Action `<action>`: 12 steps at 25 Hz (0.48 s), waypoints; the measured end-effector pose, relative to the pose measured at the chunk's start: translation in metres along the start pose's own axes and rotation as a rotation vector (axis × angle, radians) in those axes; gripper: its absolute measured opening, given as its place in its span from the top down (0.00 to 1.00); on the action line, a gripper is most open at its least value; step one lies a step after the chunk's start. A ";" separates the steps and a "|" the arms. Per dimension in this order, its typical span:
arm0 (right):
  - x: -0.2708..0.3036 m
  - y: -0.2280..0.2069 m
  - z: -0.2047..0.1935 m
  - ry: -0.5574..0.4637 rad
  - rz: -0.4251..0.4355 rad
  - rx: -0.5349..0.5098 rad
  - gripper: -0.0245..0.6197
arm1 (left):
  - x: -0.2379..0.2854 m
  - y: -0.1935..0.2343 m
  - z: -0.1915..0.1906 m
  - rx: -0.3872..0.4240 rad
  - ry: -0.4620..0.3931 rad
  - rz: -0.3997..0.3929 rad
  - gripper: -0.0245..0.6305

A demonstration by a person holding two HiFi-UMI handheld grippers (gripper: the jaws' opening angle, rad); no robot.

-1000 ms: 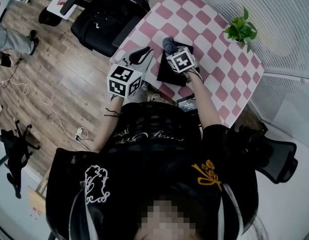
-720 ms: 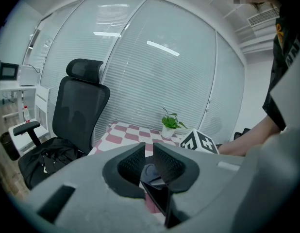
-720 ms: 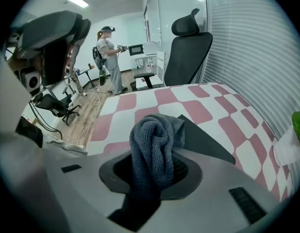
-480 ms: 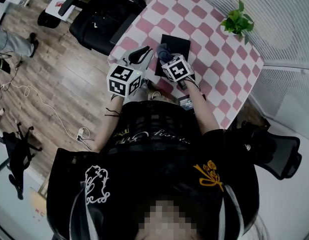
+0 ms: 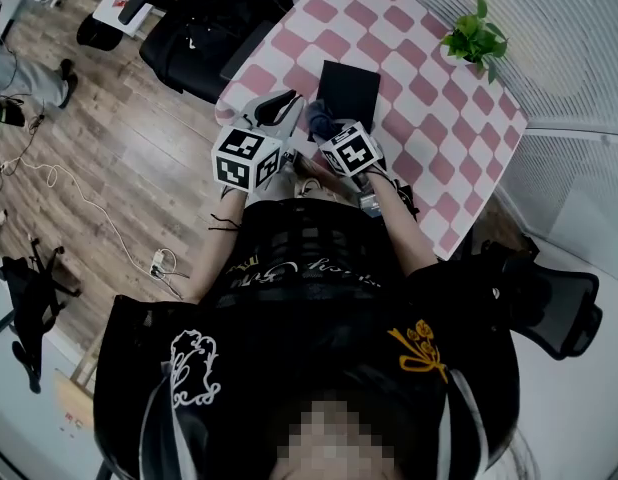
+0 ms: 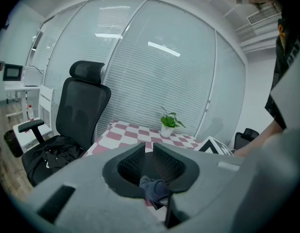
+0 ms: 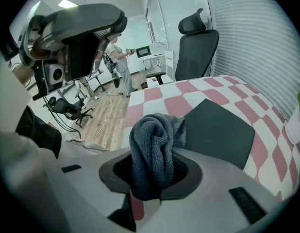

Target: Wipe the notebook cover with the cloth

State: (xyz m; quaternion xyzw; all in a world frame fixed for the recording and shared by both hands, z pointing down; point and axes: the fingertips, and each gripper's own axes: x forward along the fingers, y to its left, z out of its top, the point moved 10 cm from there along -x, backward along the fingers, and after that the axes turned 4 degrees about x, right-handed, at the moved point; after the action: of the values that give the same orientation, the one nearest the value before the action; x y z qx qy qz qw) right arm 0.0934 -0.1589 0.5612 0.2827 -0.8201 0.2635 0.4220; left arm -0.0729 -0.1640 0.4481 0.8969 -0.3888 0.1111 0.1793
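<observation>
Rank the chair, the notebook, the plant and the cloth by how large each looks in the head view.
1. the chair, clearly the largest.
2. the notebook and the plant: they look about alike, so I do not rank them.
3. the cloth, the smallest; only part of it shows.

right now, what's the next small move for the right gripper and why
Probably ease the right gripper forward and lower the cloth onto the notebook. Its jaws are clamped on the bunched cloth, which is by the near corner, while nearly all of the black cover lies bare ahead.
</observation>
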 end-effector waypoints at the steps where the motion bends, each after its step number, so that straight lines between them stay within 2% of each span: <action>1: 0.000 0.002 -0.002 0.003 0.012 0.000 0.82 | 0.000 -0.001 -0.001 -0.002 -0.001 0.001 0.89; 9: -0.003 0.016 -0.016 0.005 0.060 0.015 0.82 | 0.000 -0.011 -0.006 -0.007 0.002 -0.006 0.89; 12: -0.003 0.015 -0.017 0.020 0.108 0.029 0.82 | 0.001 -0.013 -0.004 -0.001 0.002 -0.007 0.89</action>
State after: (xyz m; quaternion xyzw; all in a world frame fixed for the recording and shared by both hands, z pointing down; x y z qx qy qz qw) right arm 0.0935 -0.1364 0.5640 0.2415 -0.8260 0.3004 0.4113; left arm -0.0629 -0.1550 0.4490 0.8980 -0.3857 0.1110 0.1804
